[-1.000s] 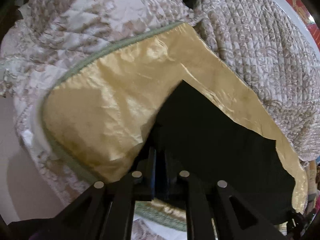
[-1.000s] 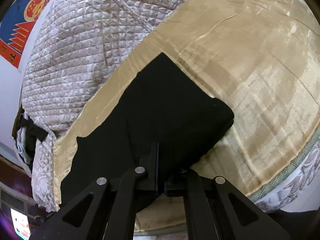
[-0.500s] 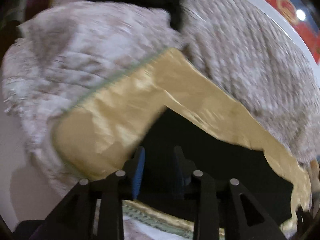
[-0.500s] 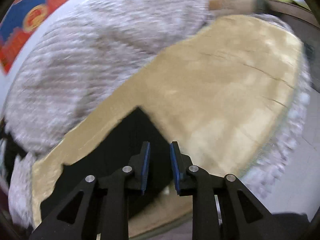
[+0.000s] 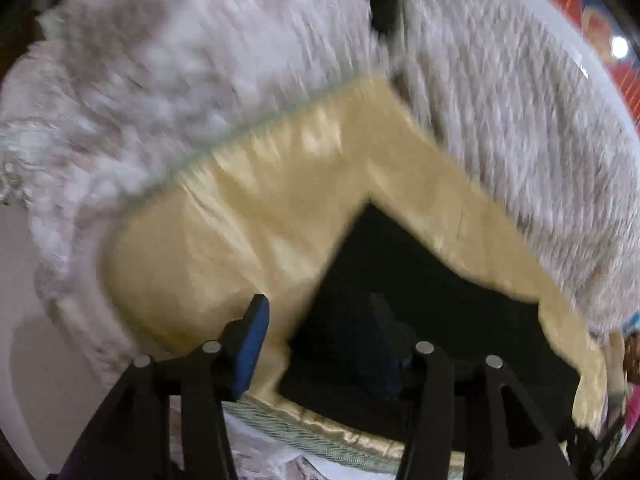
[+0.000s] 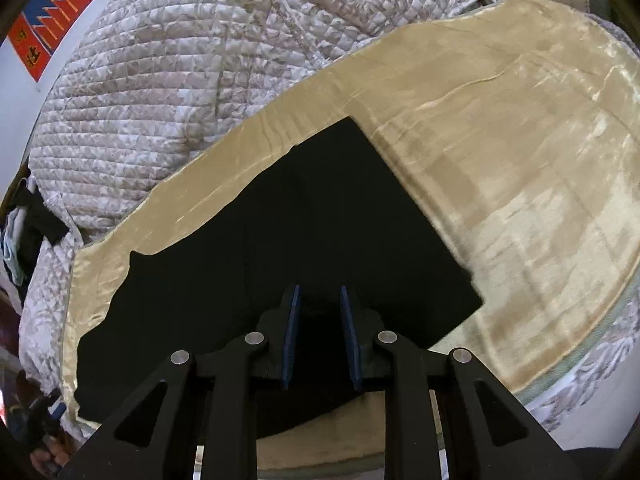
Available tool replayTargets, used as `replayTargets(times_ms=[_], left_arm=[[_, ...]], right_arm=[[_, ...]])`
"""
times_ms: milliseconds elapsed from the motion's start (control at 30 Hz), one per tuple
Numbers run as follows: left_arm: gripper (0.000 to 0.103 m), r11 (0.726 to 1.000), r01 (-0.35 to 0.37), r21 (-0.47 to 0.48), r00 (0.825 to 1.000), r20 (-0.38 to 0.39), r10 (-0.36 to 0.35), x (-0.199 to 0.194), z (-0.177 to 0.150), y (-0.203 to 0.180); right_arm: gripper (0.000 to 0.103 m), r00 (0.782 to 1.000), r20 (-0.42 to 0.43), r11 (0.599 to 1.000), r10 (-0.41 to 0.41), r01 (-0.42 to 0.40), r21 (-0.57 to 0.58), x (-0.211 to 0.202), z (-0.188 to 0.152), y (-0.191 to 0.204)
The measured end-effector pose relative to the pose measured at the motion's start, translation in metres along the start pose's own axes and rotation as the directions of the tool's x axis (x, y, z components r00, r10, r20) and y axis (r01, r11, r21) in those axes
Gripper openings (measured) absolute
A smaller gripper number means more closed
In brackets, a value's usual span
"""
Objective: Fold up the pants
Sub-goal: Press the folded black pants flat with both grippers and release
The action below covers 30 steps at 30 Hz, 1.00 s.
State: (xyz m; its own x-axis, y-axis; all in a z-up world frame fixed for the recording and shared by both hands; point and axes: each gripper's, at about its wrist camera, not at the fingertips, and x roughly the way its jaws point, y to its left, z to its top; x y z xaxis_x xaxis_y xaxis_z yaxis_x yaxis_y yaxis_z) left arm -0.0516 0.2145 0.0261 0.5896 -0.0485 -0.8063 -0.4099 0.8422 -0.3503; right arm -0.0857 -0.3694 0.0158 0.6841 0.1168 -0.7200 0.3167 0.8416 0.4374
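The black pants (image 6: 304, 232) lie flat on a gold satin blanket (image 6: 520, 184), folded into a long dark shape with one square corner at the far end. In the left wrist view the pants (image 5: 432, 304) fill the lower right and the image is blurred. My left gripper (image 5: 320, 328) is open wide and empty, its left blue pad (image 5: 252, 340) over the gold cloth, the right one over the pants. My right gripper (image 6: 319, 304) is open a little and empty, just above the near edge of the pants.
A quilted grey-white bedspread (image 6: 168, 80) is bunched up behind the blanket and also shows in the left wrist view (image 5: 520, 128). The blanket's green-trimmed edge (image 5: 304, 420) runs along the near side. A red and blue wall poster (image 6: 48, 16) is at upper left.
Both grippers were shut on the pants' edge a second ago. Both have let go, opened and pulled back; the pants now lie flat.
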Motion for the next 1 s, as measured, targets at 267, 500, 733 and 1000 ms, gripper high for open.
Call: replayTargets(times_ms=[267, 500, 733, 1000], left_arm=[[0.052, 0.936, 0.352, 0.011, 0.934, -0.07, -0.351, -0.034, -0.013, -0.016], [0.052, 0.986, 0.071, 0.151, 0.995, 0.054, -0.08, -0.034, -0.007, -0.044], [0.052, 0.929, -0.038, 0.367, 0.991, 0.135, -0.012, -0.014, -0.011, -0.112], [0.053, 0.877, -0.139, 0.461, 0.982, 0.18, 0.062, 0.034, 0.0, -0.149]], right_arm=[[0.021, 0.999, 0.035, 0.998, -0.016, 0.018, -0.056, -0.006, 0.002, 0.012], [0.021, 0.999, 0.034, 0.994, 0.01, -0.006, -0.105, -0.005, 0.003, 0.028], [0.024, 1.0, 0.02, 0.953, -0.002, 0.008, -0.302, 0.017, 0.021, 0.072], [0.024, 0.998, 0.012, 0.91, -0.058, 0.058, -0.411, 0.065, 0.045, 0.096]])
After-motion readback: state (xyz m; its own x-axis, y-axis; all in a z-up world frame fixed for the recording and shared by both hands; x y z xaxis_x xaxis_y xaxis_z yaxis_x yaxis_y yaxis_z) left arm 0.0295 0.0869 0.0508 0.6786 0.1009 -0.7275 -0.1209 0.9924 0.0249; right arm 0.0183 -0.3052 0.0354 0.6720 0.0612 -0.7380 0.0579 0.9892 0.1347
